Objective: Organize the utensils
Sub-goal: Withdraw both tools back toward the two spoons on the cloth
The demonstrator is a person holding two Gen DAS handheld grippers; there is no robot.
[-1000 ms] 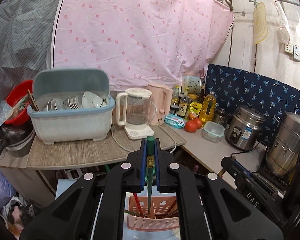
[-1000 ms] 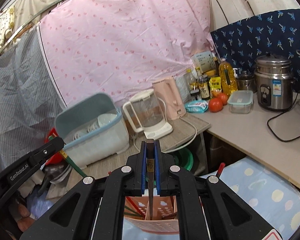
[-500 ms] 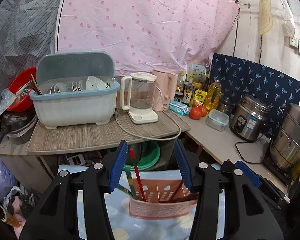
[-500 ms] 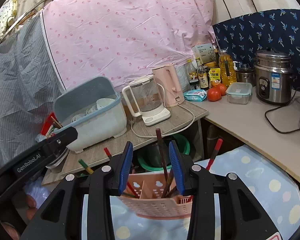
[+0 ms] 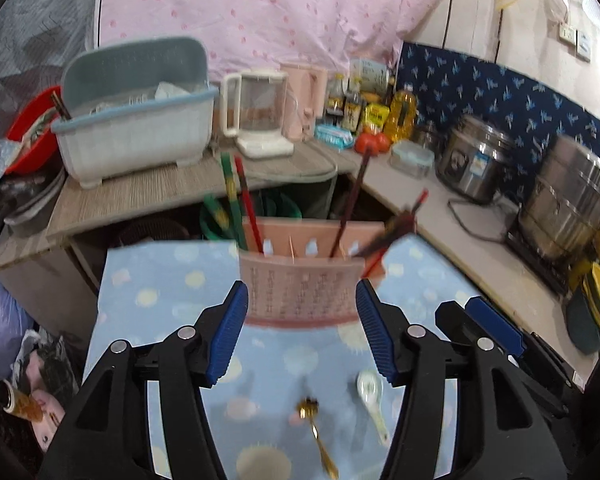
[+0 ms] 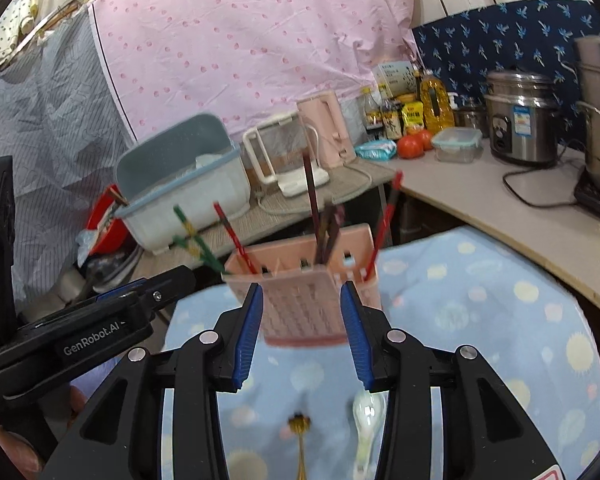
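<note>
Spoons nearest: a gold spoon [image 5: 316, 432] and a white ceramic spoon [image 5: 371, 394] lie on the blue dotted cloth [image 5: 148, 292], just this side of the pink utensil holder [image 5: 300, 284]. Left claw [image 5: 300, 332] is spread and opening, nothing between its pads. Right claw [image 6: 300, 334] is spread too, also opening, empty, the holder just beyond its tips. The holder stands upright on the cloth with green chopsticks [image 5: 230, 196], red chopsticks [image 5: 247, 204] and dark chopsticks [image 5: 354, 204] leaning in its compartments. Beyond the holder, the bench [image 5: 148, 192] carries a dish rack [image 5: 136, 136] and a glass kettle [image 5: 260, 120]; further right, a rice cooker [image 5: 474, 160].
</note>
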